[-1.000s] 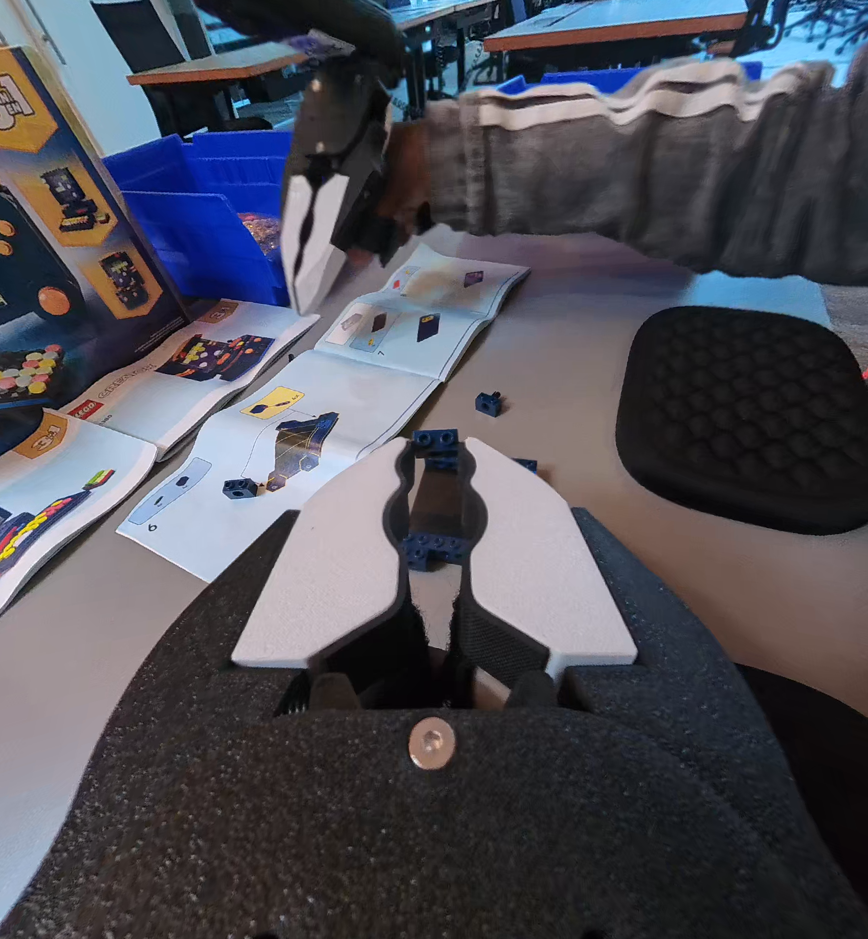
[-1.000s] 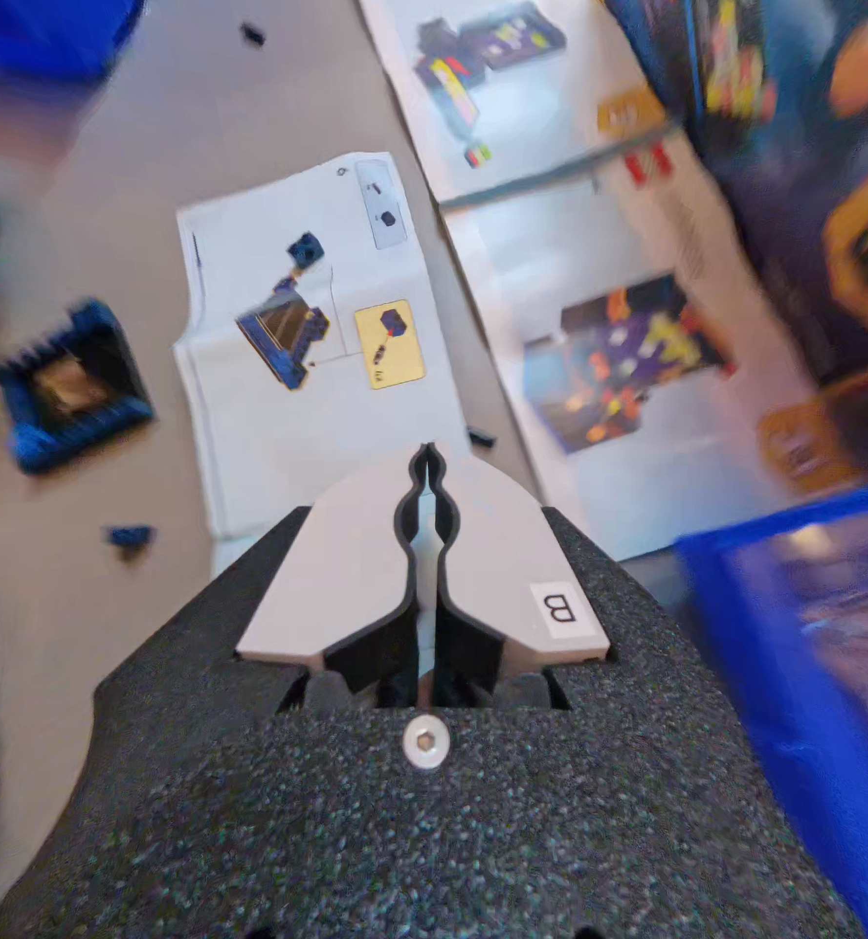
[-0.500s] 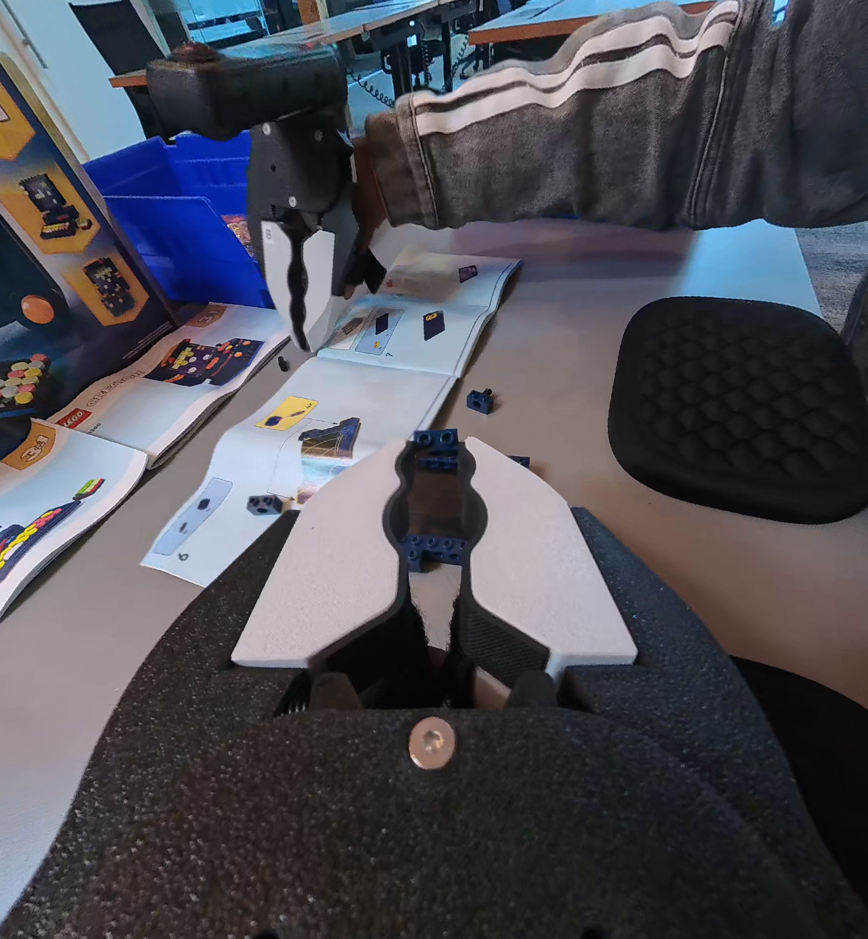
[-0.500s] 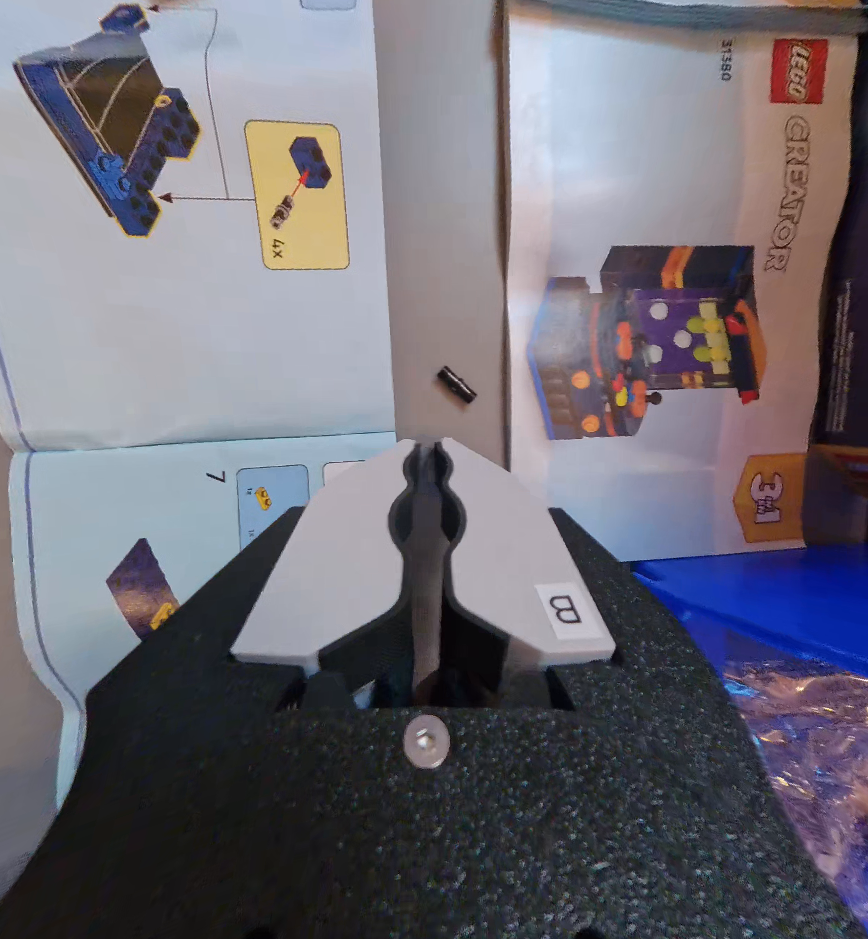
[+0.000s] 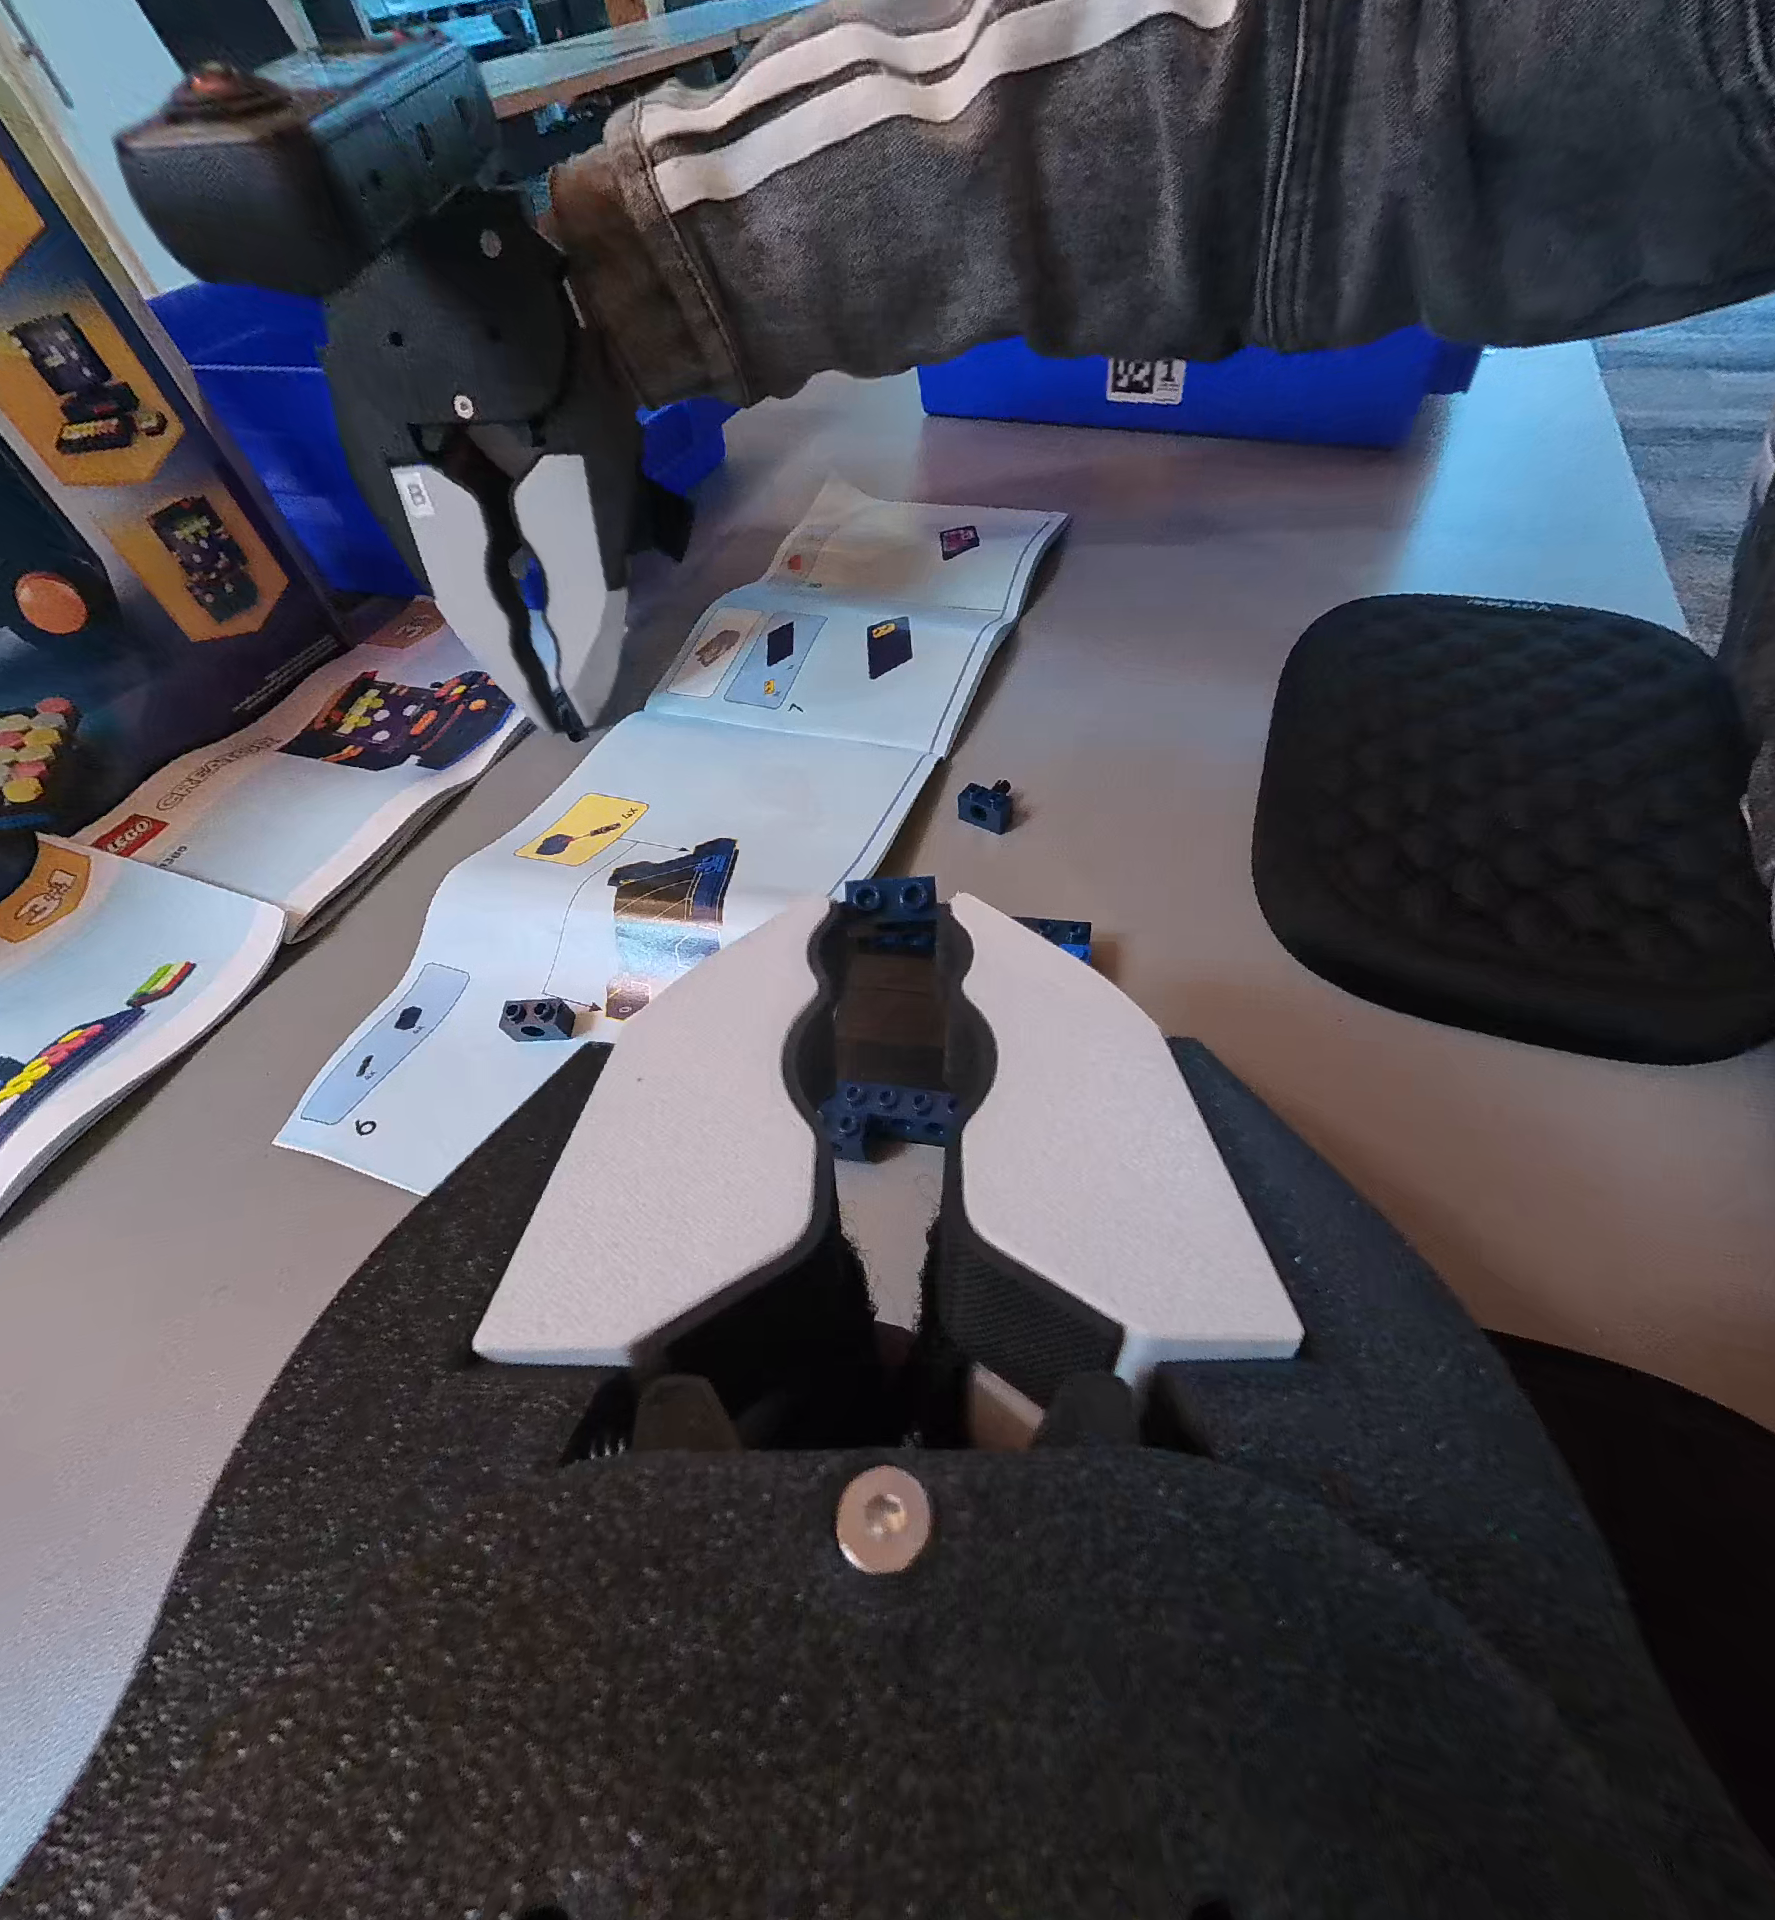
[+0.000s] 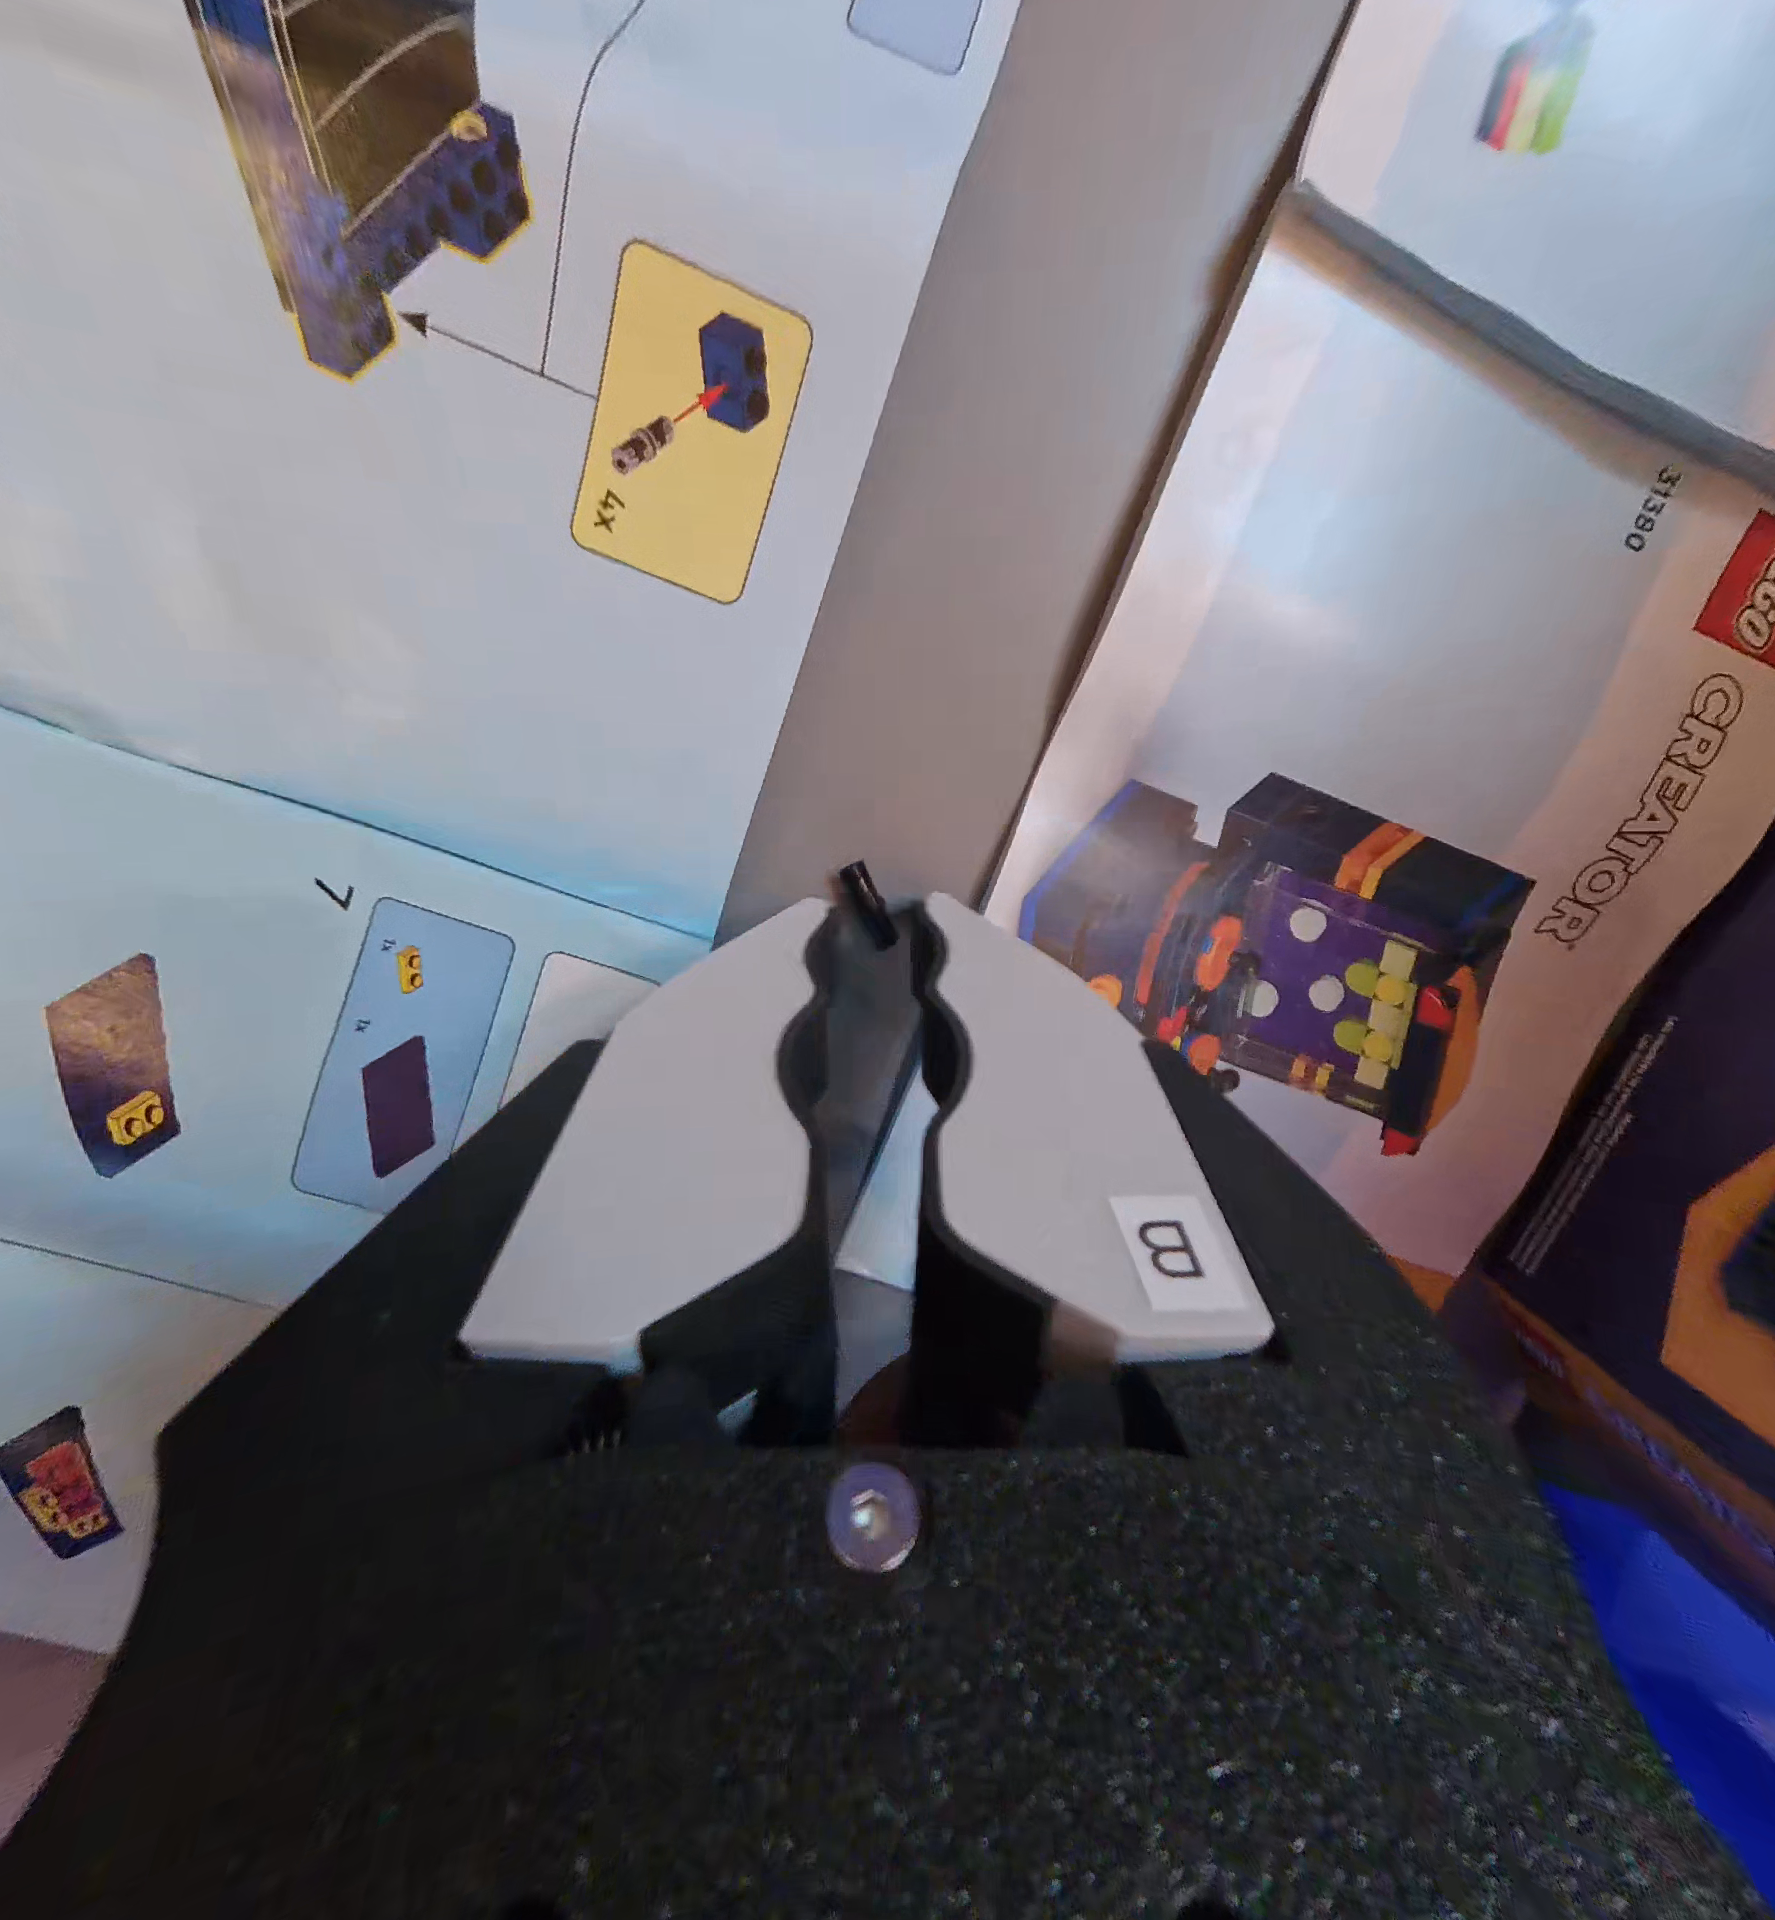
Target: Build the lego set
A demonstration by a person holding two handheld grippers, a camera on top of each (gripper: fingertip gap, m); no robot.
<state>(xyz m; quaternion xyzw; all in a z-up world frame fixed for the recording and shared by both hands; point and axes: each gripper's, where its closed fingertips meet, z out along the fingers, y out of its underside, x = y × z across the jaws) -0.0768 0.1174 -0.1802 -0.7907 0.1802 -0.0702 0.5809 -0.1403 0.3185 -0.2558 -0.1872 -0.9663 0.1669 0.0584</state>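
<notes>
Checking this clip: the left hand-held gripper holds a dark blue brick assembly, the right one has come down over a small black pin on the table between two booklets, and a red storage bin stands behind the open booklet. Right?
Not quite: the storage bin is blue, as the left wrist view shows. The rest stands: the left hand-held gripper holds the dark blue brick assembly, and the right hand-held gripper is over the black pin.

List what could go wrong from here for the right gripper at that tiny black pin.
1. The black pin lies slanted between the open fingertips of the right gripper, not yet pinched; closing could clip one end and flick it away.
2. It sits on a narrow strip of table between the open booklet and a closed booklet; a fingertip might catch a page edge, or the pin could roll underneath.
</notes>
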